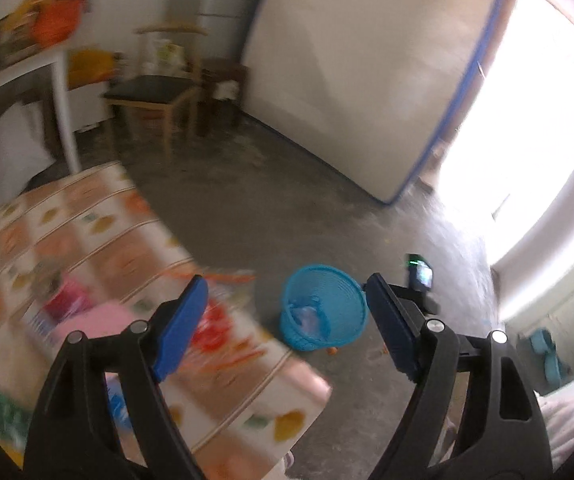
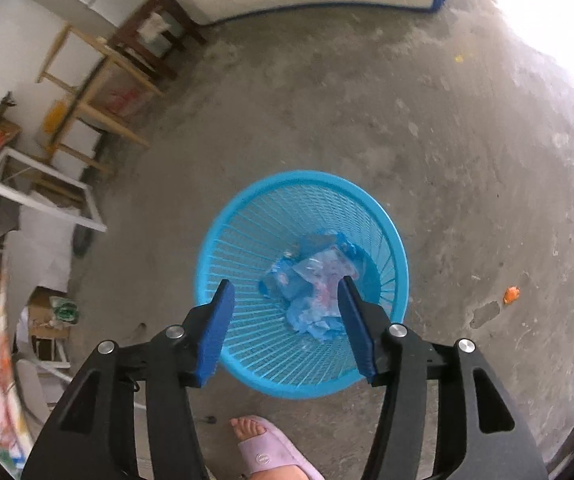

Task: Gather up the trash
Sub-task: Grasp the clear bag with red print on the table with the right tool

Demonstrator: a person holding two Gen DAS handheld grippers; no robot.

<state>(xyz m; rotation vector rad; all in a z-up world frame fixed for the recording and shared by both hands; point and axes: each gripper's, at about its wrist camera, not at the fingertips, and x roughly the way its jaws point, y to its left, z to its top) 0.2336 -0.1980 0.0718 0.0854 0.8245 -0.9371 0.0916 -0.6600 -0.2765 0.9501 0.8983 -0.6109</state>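
Concrete floor, blue mesh basket [image 2: 303,216], crumpled wrappers [image 2: 311,280]

Left gripper [image 1: 287,316] jaws wide apart, empty, lower frame. Right gripper [image 2: 287,312] jaws parted, empty. Slippered foot [image 2: 271,448] bottom centre.

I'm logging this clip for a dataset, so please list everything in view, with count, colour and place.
wastebasket: one, bright blue mesh, standing on the concrete floor below the right gripper
crumpled wrappers: a few, blue and clear, in the wastebasket's bottom
orange scrap: one, on the floor right of the wastebasket
table: one, fruit-patterned cloth, left in the left wrist view; blurred litter on it
wooden chair: one, dark seat, by the far wall
mattress: one, white with blue edging, leaning upright
foot in a slipper: one, lilac slipper, near the wastebasket
left gripper: open, empty
right gripper: open, empty, over the wastebasket
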